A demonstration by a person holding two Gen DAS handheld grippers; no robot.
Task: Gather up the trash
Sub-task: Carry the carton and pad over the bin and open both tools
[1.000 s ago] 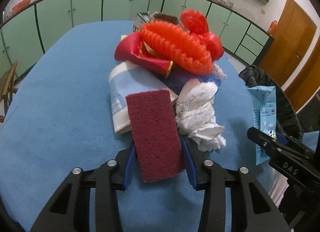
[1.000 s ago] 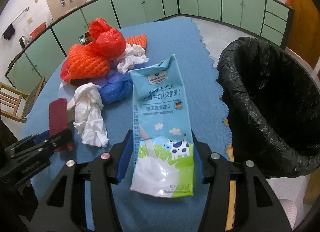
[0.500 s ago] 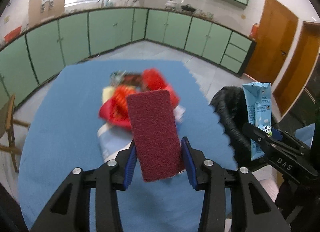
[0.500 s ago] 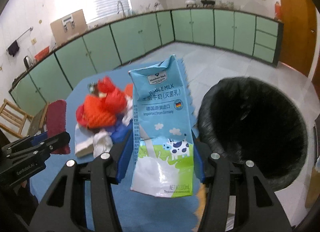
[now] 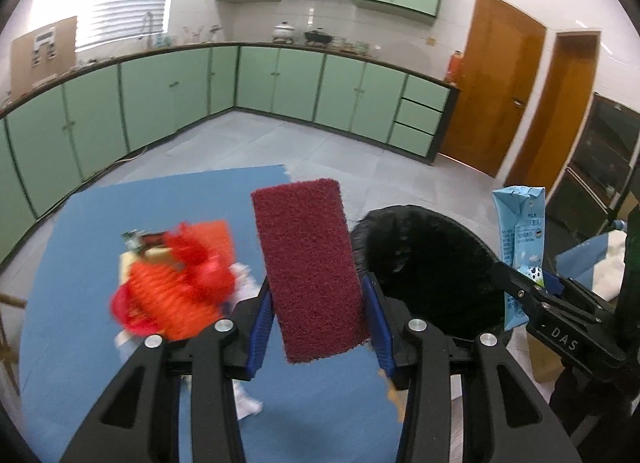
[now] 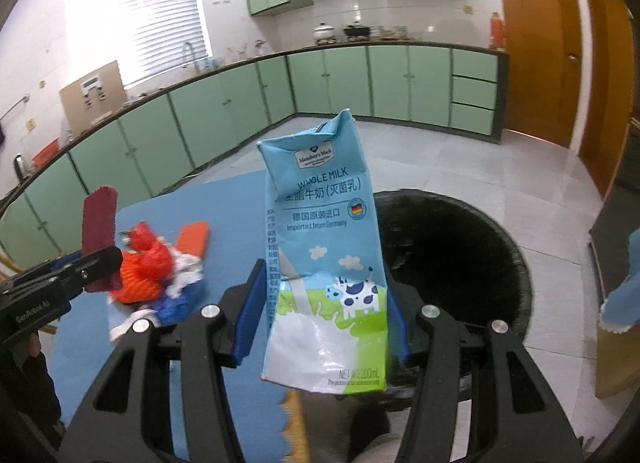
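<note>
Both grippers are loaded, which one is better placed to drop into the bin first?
Probably the right. Its milk carton is framed directly against the black-lined bin, whose opening fills the view just beyond it. The left gripper's maroon scouring pad is framed against the blue table, bin to its right.

Both fisheye views look forward and downward along their own jaws, from above a blue-covered table (image 5: 100, 223) toward the green kitchen cabinets (image 6: 224, 119). The left wrist view has the black-lined trash bin (image 5: 424, 263) at right of centre; the right wrist view has it at lower right. Both share the table, bin, trash pile (image 6: 156, 267) and cabinets. Each shows the other gripper at a frame edge.
</note>
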